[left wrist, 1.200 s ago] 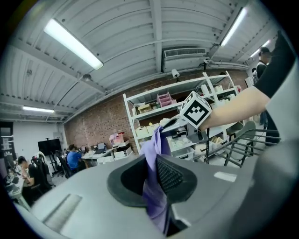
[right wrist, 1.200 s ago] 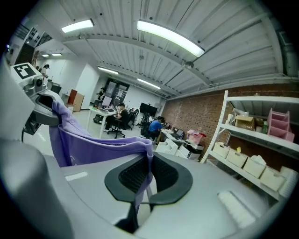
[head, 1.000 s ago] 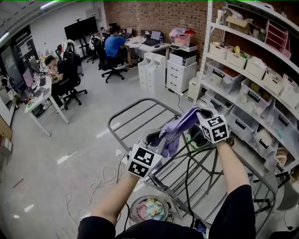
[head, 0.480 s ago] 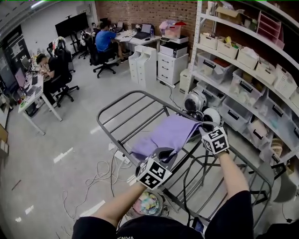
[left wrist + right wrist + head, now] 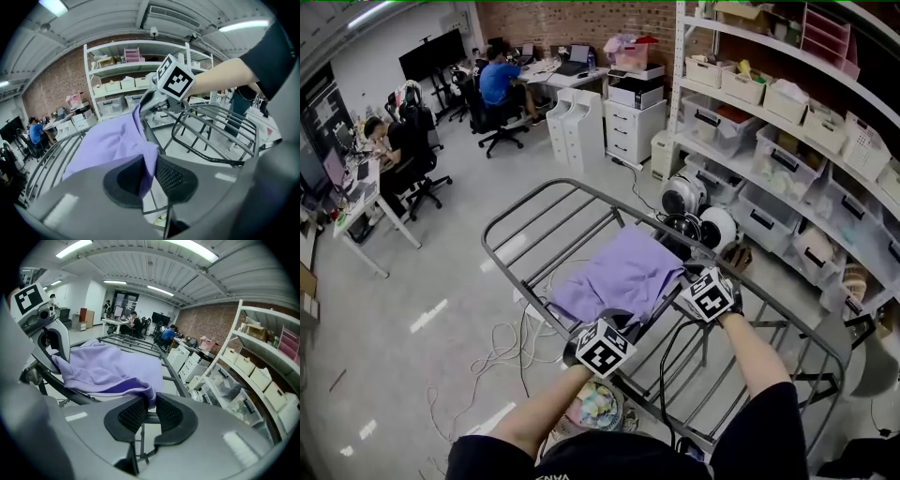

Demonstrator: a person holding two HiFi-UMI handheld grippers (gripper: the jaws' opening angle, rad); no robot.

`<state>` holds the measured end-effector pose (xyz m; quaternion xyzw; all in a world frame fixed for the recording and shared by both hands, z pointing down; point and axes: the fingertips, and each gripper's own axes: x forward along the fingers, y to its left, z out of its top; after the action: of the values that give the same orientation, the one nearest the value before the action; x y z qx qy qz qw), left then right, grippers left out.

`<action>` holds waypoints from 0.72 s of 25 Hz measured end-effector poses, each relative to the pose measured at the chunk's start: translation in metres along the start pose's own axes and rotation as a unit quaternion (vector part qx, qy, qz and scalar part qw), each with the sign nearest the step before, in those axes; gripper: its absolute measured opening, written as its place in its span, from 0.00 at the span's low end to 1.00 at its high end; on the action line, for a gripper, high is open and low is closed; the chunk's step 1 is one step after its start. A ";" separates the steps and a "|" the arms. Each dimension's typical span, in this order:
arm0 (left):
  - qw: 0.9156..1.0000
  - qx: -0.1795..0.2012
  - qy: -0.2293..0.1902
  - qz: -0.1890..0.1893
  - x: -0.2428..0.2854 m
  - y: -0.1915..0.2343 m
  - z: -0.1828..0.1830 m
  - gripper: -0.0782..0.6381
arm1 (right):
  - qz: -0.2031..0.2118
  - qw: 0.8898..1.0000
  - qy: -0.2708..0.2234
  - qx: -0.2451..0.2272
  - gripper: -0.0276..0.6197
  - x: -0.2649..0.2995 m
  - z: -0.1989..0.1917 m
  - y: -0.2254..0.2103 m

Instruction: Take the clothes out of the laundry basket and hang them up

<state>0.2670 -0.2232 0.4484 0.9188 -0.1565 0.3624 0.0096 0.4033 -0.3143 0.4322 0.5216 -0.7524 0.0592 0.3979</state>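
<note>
Lowered since a second ago and spread over the drying rack (image 5: 528, 206) at frame centre: purple garment (image 5: 623, 274). Left gripper (image 5: 149, 176) fingers (image 5: 174, 177) clamped on its hem; right gripper (image 5: 150, 411) fingers (image 5: 129, 414) just easing apart, hem corner still pinched between. Release only once draped evenly across bars.

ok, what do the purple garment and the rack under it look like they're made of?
Purple garment: soft matte fabric, possibly a cotton-type knit. It drapes and creases over the bars and shows no shine. Drying rack: grey metal tubing, likely painted or coated. Its bars are thin and rigid with a dull sheen.
</note>
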 end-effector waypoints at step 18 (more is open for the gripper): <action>0.998 -0.051 0.018 0.013 -0.015 0.000 -0.032 0.34 | 0.014 0.999 0.028 0.010 0.42 -0.006 -0.019 -0.001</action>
<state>0.2359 -0.2151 0.4618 0.9083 -0.1868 0.3704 0.0542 0.4155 -0.3010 0.4410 0.5130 -0.7478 0.0870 0.4124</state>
